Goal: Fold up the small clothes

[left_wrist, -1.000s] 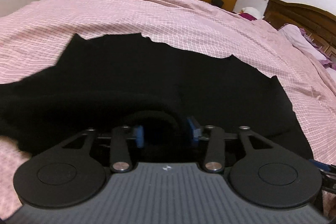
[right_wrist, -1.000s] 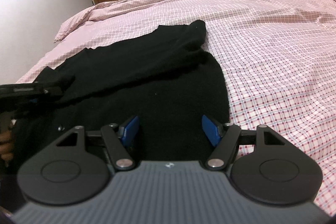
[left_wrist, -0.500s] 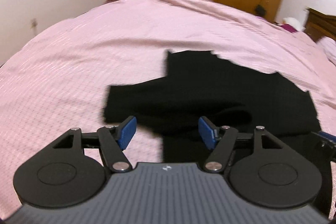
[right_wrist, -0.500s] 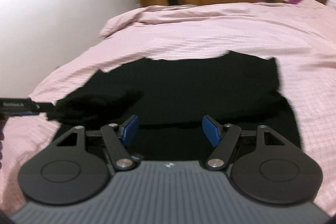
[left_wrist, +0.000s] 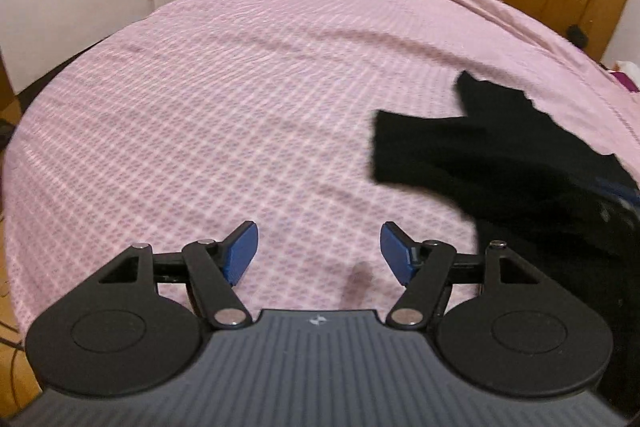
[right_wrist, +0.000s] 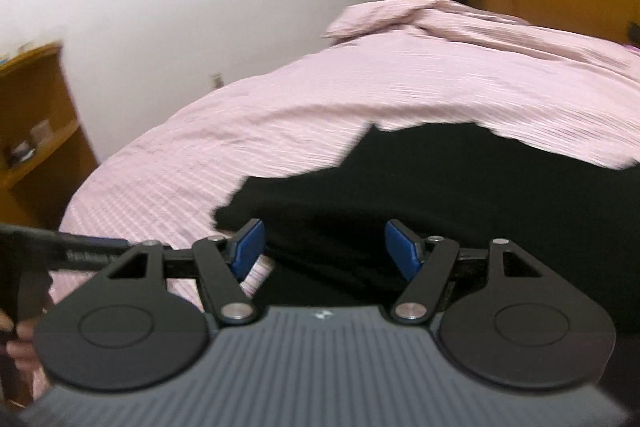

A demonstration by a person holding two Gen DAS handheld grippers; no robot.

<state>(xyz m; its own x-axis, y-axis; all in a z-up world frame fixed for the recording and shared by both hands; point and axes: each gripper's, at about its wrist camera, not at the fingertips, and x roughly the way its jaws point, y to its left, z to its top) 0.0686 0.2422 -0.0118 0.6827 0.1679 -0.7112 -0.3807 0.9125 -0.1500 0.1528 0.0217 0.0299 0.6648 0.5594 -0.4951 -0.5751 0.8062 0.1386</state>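
On the bed (left_wrist: 240, 99), both grippers, left gripper (left_wrist: 319, 253) and right gripper (right_wrist: 324, 247), hold jaws open, empty; the black garment (right_wrist: 460, 195) seems half folded, so next a sleeve needs gripping.

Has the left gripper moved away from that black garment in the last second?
Yes. The left gripper swung left: its open fingers now frame bare pink bedspread, with the black garment at right.
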